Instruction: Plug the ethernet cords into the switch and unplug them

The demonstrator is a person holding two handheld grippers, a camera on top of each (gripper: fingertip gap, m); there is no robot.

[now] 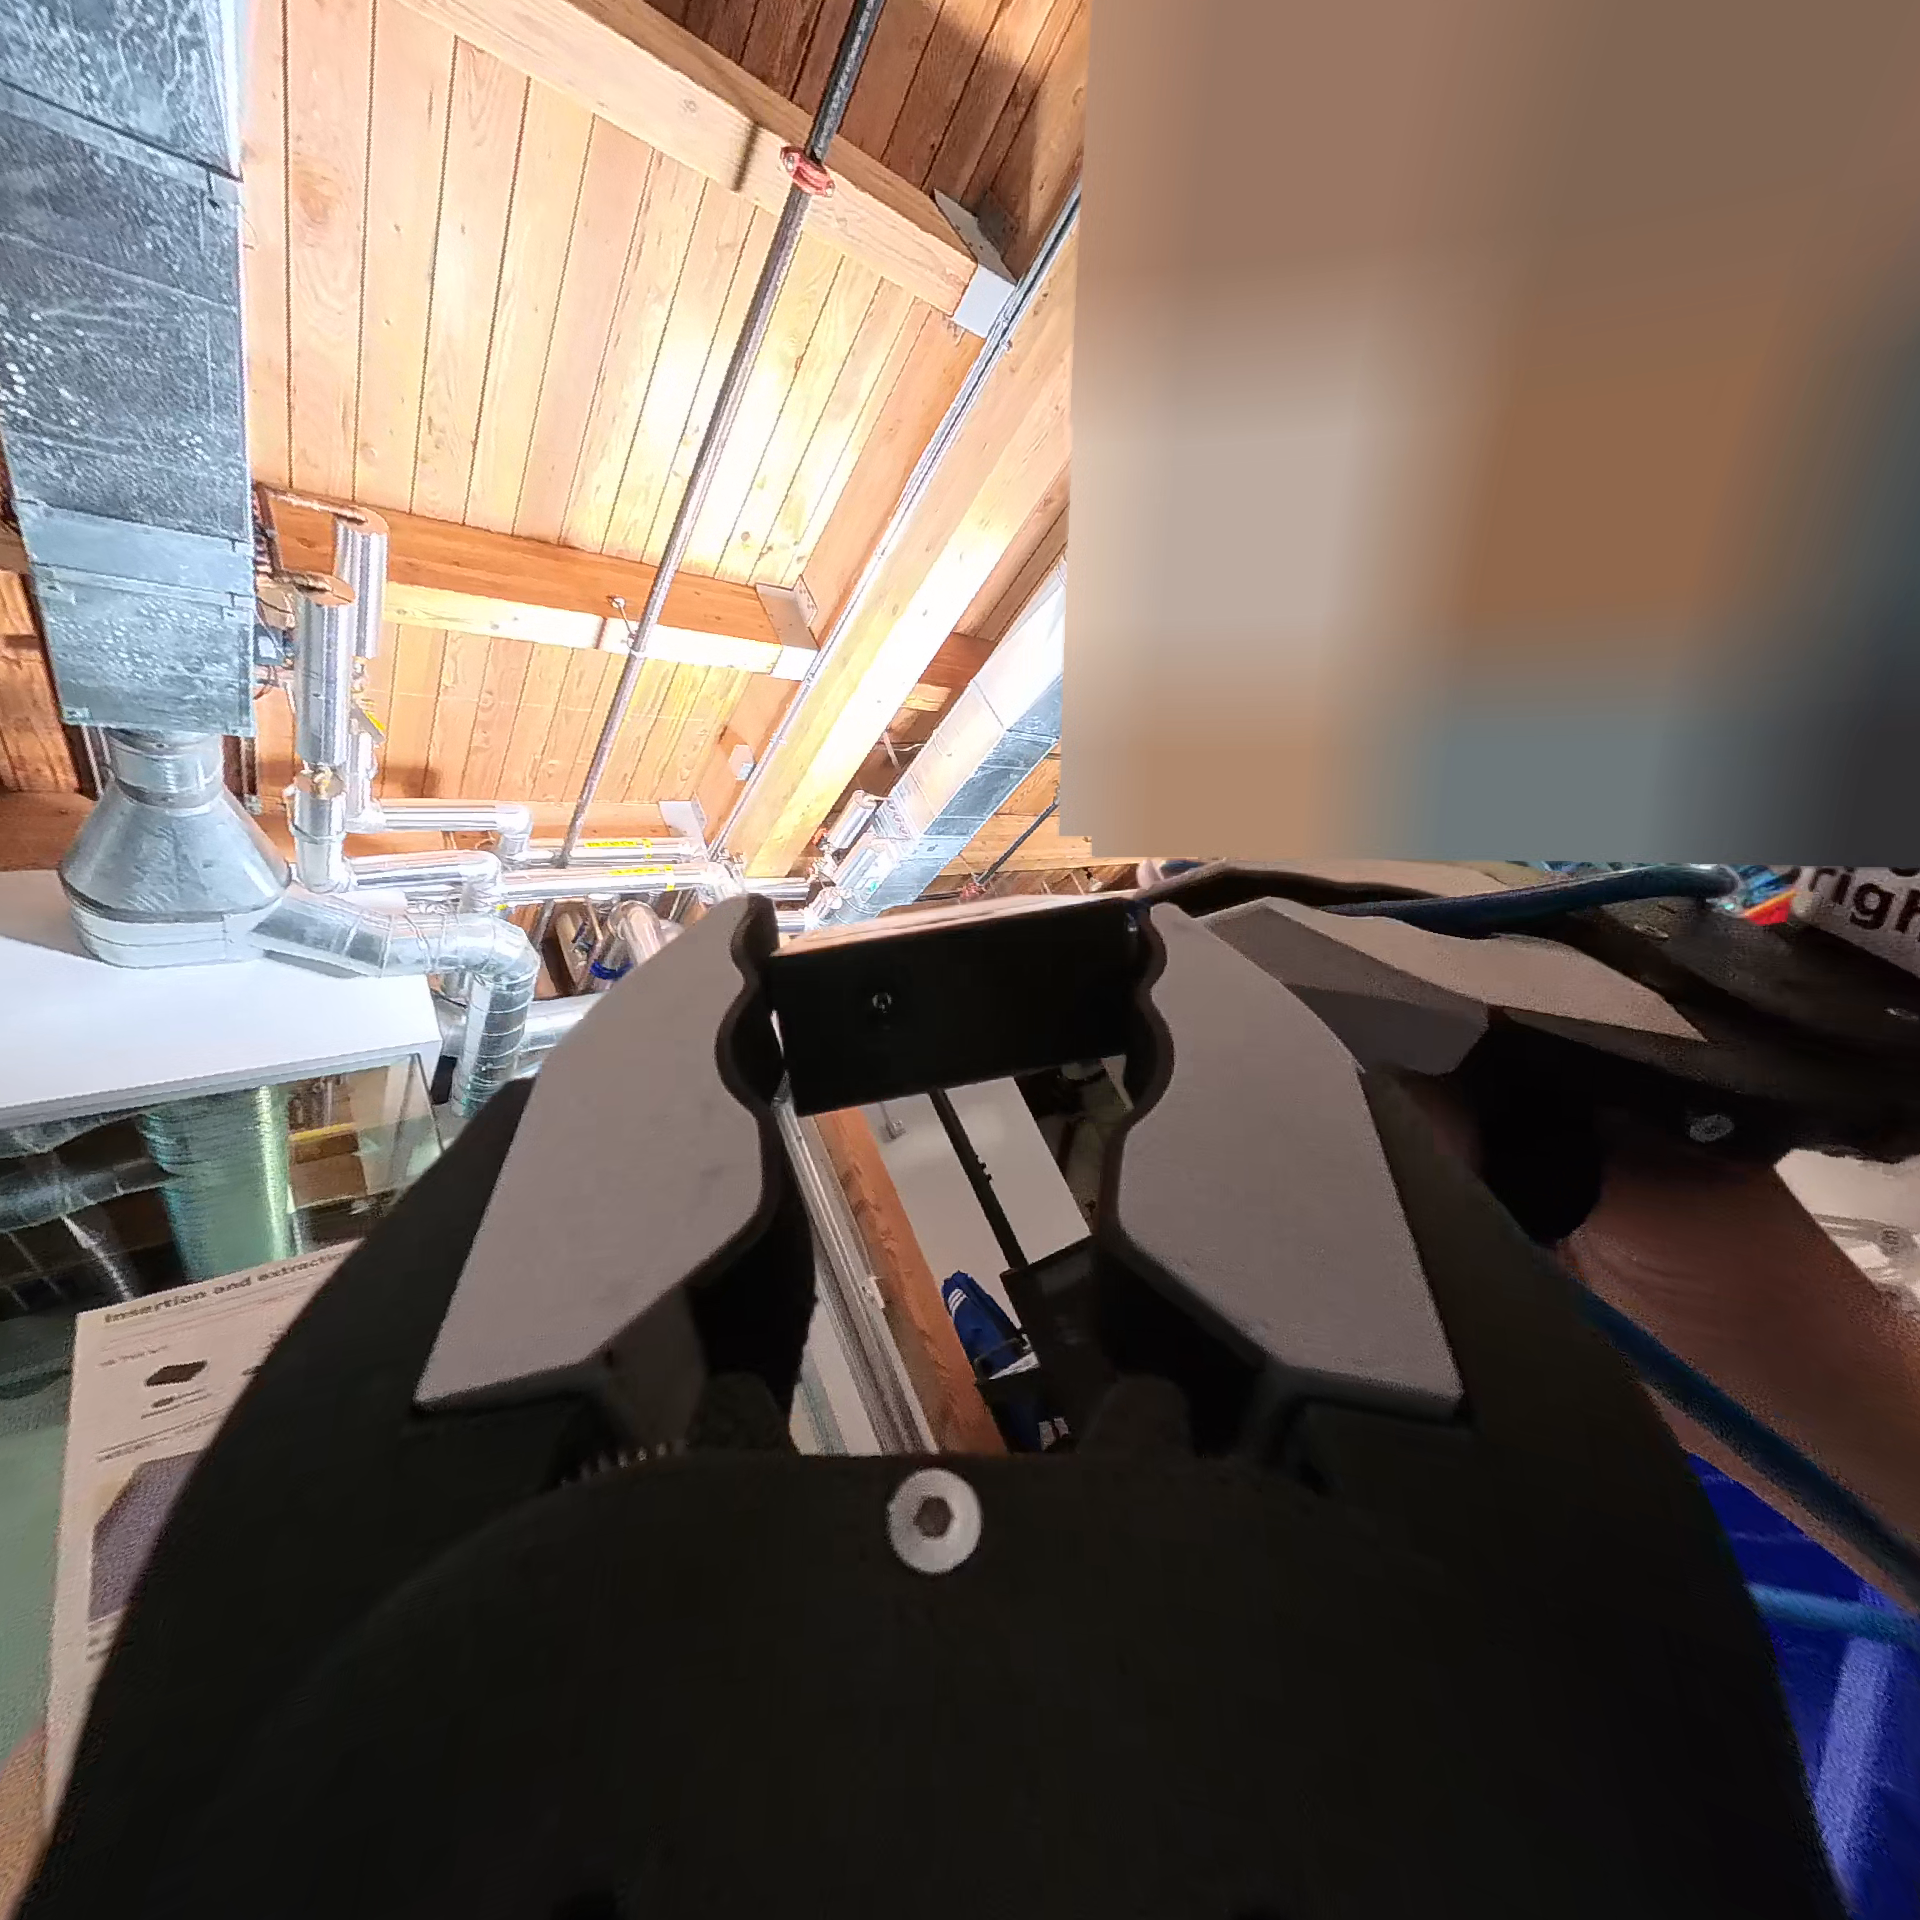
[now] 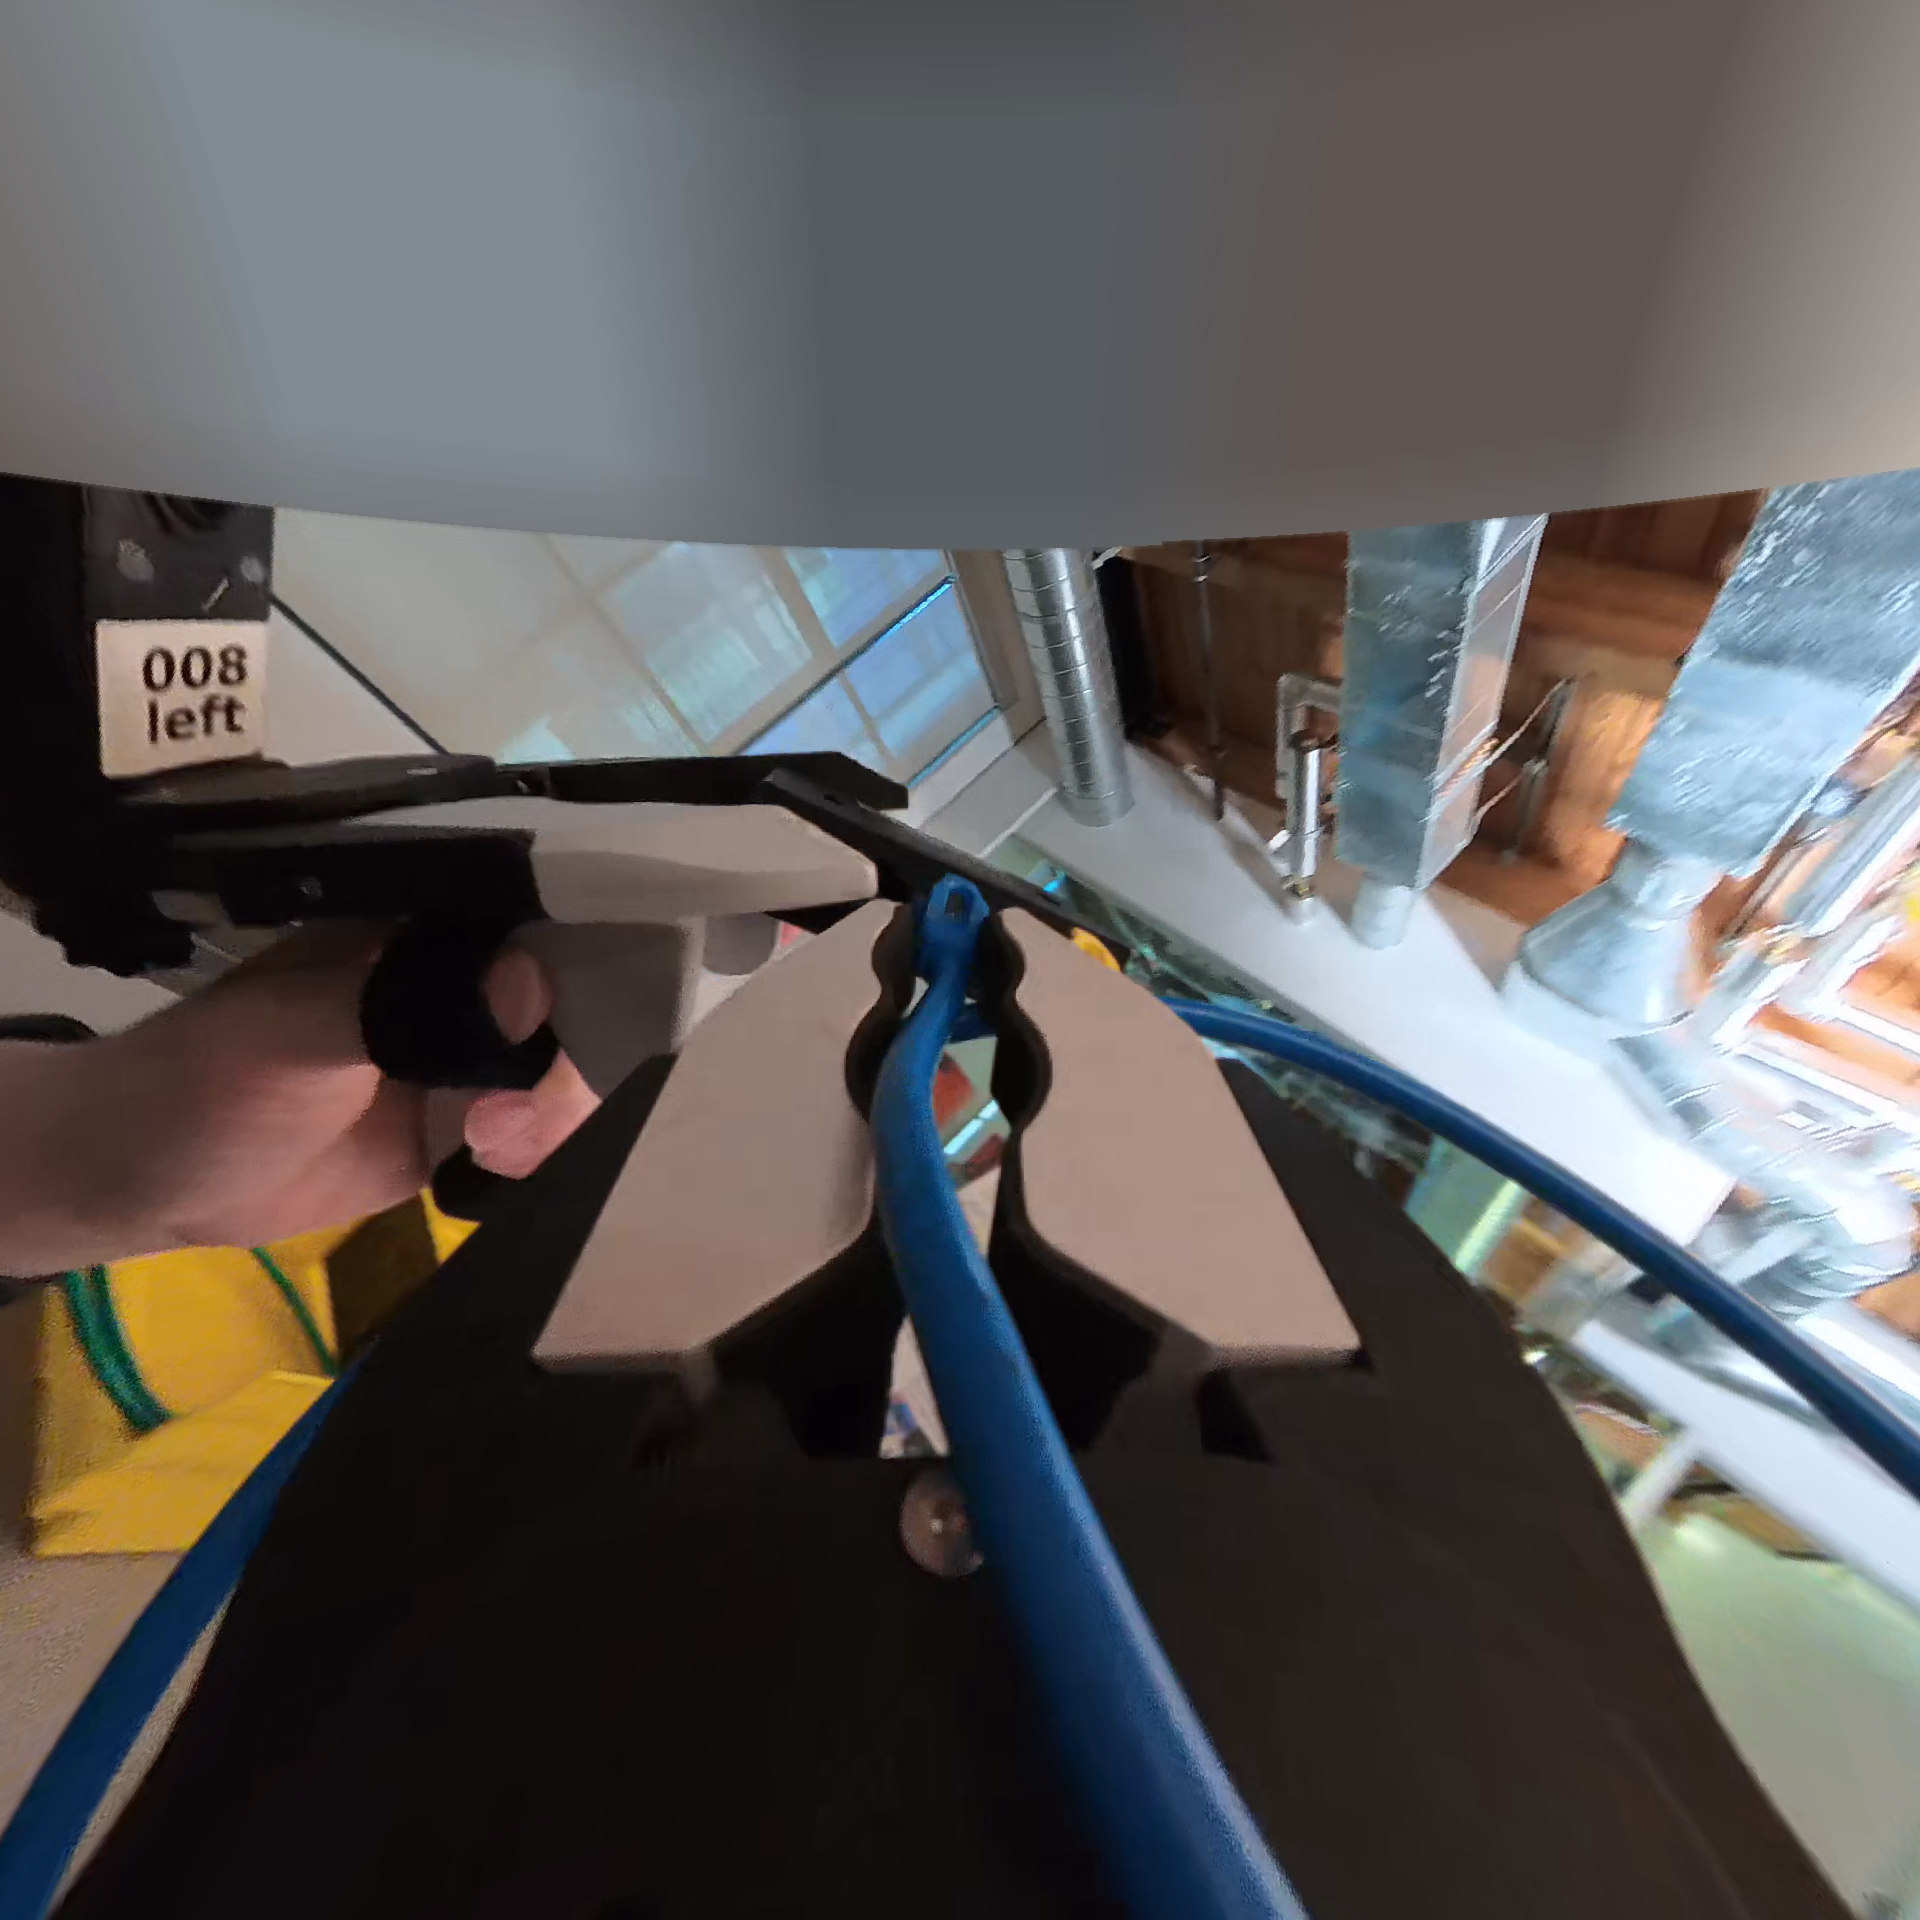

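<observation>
While both cameras tilt up toward the ceiling, the left gripper [image 1: 951, 1013] clamps a small black box, the switch [image 1: 951, 1023], its two wavy-edged fingertips pressing on the box's left and right ends so that the box spans the gap between them. Nearest in the right wrist view, a blue ethernet cord [image 2: 1023, 1455] runs up the middle of the right gripper [image 2: 948, 982], over its centre screw, and passes between the fingers to the tips. There the fingers are closed on the cord just behind its blue plug [image 2: 951, 920], and the plug's end touches the black edge of the switch [image 2: 883, 821]; how deep it sits in a port cannot be told. A second run of blue cord [image 2: 1558, 1174] arcs away to the right, and another stretch shows at the near left. To the left in that view, a person's hand [image 2: 312, 1081] grips the handle of the left gripper [image 2: 831, 805], whose body carries a white label. A yellow bin [image 2: 187, 1382] with a green cable lies low on the left. Farther off, silver ducts [image 1: 177, 862] and pipes cross a wooden plank ceiling [image 1: 582, 343], with windows beyond. In the left wrist view the right gripper [image 1: 1340, 987] enters from the right, level with the switch.
</observation>
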